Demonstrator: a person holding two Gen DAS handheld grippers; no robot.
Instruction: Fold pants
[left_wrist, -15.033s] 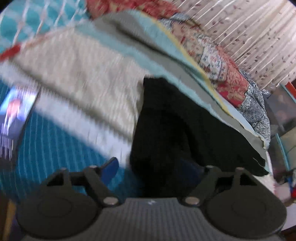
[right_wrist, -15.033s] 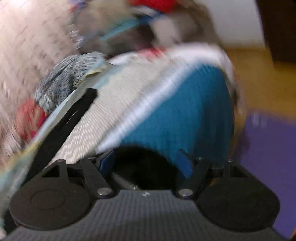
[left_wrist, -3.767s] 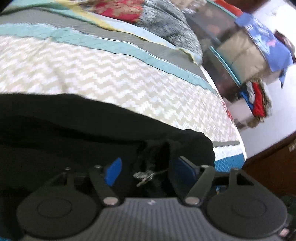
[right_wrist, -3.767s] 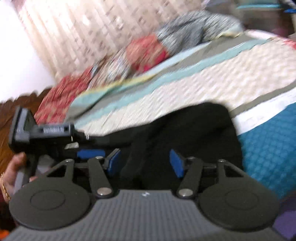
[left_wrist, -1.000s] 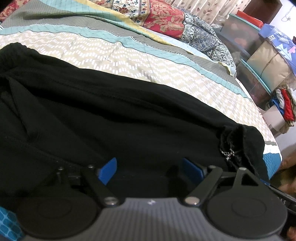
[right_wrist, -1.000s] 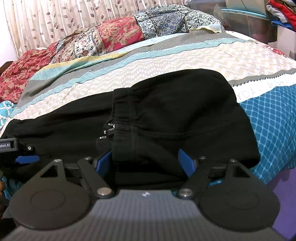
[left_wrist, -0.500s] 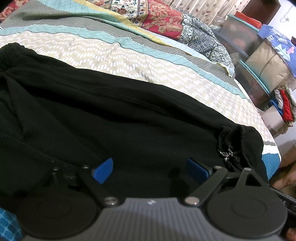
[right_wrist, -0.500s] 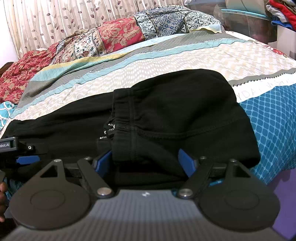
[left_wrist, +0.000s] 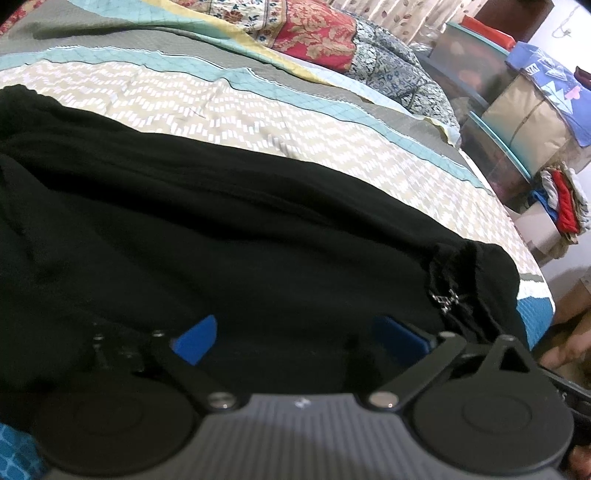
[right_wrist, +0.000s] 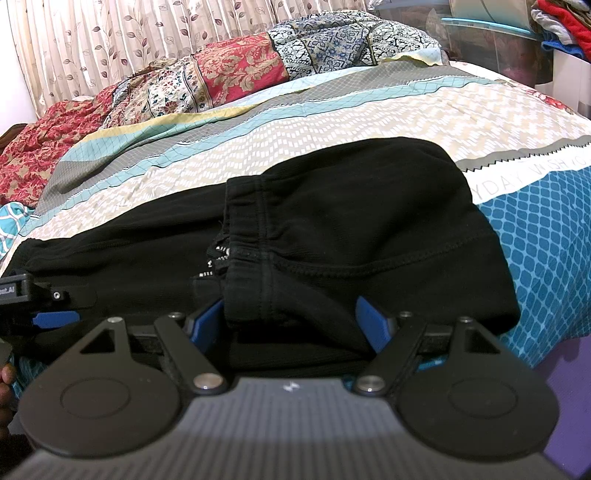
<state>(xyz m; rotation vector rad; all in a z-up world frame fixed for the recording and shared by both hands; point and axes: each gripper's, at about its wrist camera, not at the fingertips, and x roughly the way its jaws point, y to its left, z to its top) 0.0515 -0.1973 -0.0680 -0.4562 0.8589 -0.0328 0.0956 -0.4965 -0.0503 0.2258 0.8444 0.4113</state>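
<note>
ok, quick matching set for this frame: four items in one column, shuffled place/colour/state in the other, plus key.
Column 1:
1. pants
2. left gripper
3. patchwork quilt
4. storage bins

Column 2:
A. bunched along the far side of the bed
B. black, spread on the bedspread
C. stacked beside the bed, teal-rimmed
D. open, fingers over black fabric

Pairs: 1-B, 2-D, 3-A, 4-C
</note>
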